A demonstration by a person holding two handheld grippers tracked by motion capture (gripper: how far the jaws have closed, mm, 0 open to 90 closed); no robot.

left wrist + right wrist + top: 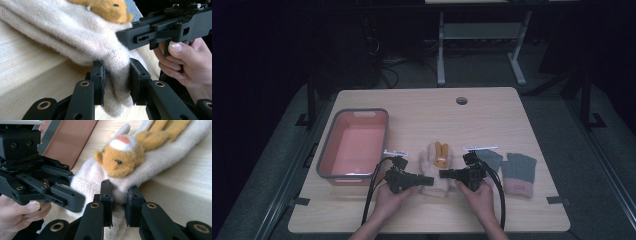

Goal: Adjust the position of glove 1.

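We can't make out any lettering, labels, brands or numbers here. The pink cuff of the grey glove [518,186] carries a small dark mark, but it's too small for us to read.

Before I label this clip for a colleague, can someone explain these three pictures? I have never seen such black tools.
A person stands at a pale wooden table, holding a black hand-held two-jaw gripper in each hand. One picture looks down from above; the other two come from cameras riding on the grippers.

The left gripper and the right gripper both pinch the cuff end of a fluffy cream woollen glove with an orange plush animal on it.

Also on the table: a pink plastic tub with a grey rim at the left, and a grey knitted glove with a pink cuff at the right.
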